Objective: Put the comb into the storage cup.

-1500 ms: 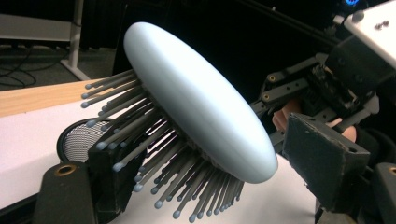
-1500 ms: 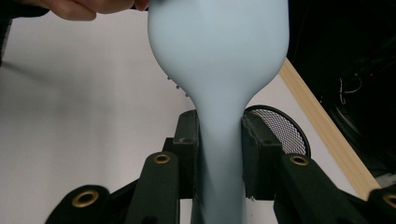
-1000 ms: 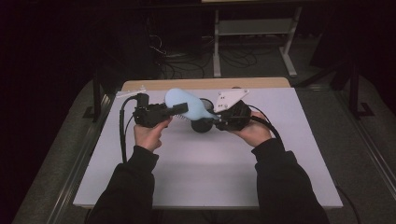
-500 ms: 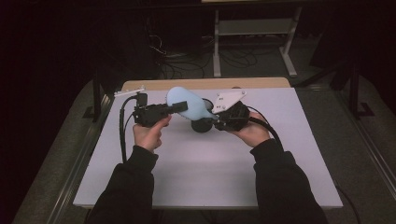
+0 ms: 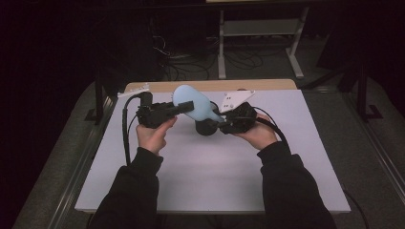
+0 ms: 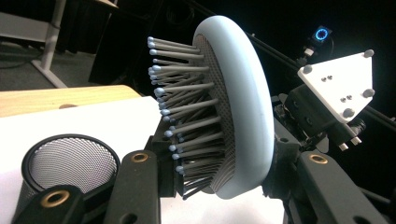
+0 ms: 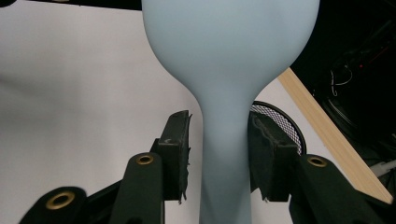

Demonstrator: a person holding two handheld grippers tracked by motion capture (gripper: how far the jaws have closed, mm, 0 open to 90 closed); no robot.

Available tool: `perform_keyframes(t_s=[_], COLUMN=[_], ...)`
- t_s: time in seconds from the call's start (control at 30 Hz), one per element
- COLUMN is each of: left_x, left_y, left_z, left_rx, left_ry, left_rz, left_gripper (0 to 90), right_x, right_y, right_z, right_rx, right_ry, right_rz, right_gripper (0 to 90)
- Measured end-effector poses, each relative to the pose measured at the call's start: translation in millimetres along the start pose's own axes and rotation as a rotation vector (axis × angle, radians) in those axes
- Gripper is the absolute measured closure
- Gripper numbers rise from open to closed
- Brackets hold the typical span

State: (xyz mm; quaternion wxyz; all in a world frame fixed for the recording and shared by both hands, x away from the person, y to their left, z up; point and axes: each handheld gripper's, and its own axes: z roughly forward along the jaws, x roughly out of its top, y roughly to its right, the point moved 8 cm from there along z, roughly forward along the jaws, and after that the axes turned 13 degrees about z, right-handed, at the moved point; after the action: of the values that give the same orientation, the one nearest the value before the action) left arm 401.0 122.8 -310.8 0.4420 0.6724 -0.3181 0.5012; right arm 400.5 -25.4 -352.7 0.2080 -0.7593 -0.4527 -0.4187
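Little has shifted since the earlier high view: both hands sit where they were, but the left gripper (image 5: pixel 184 107) has just been closing onto the head of the hairbrush (image 5: pixel 195 106), while the right gripper (image 5: pixel 223 123) has just been opening around its handle. High view: the pale blue brush is held above the white table (image 5: pixel 205 181), tilted, head toward the left hand, handle toward the right; a black mesh cup (image 5: pixel 206 127) stands just beneath it. Left gripper view: the jaws are clenched across the brush head (image 6: pixel 233 121), one pad pushed in among the bristles (image 6: pixel 187 116), the other behind the smooth back; the mesh cup (image 6: pixel 70 161) lies low at left. Right gripper view: the pads (image 7: pixel 175 151) stand released on either side of the handle (image 7: pixel 224 163), with a gap visible on each side. Risk, as I judge it: the brush now hangs on the left grip alone, and bristles give under a pad, so the head may pivot or slide out and drop onto the cup or table, tipping the cup.
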Motion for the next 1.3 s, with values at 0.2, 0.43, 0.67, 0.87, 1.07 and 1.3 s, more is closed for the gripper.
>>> perform_keyframes(t_s=[0.2, 0.43, 0.67, 0.87, 1.07, 1.3], left_x=[3.7, 6.7, 8.4, 12.0, 15.0, 21.4], left_y=[2.1, 0.6, -3.0, -4.7, -6.3, -7.6], left_z=[2.2, 2.5, 1.1, -0.7, -1.1, -2.2], left_rx=[0.016, 0.029, 0.047, 0.059, 0.065, 0.069], left_ry=[-0.02, -0.029, -0.03, -0.033, -0.038, -0.04], left_rz=[0.04, 0.053, 0.057, 0.069, 0.077, 0.093], left_gripper=[58.5, 58.4, 58.4, 58.3, 58.2, 58.2], right_x=[-0.9, -5.0, -10.6, -16.8, -24.1, -37.2], right_y=[3.4, 11.4, 19.4, 26.8, 31.8, 38.4], right_z=[-0.9, -3.5, -6.9, -10.8, -17.1, -24.7], right_rx=[0.002, -0.002, -0.013, -0.038, -0.04, -0.045], right_ry=[0.006, 0.013, 0.019, 0.019, 0.026, 0.032], right_rz=[0.044, 0.112, 0.174, 0.218, 0.248, 0.297], right_gripper=[43.3, 26.1, 12.6, 0.0, 0.0, 0.0])
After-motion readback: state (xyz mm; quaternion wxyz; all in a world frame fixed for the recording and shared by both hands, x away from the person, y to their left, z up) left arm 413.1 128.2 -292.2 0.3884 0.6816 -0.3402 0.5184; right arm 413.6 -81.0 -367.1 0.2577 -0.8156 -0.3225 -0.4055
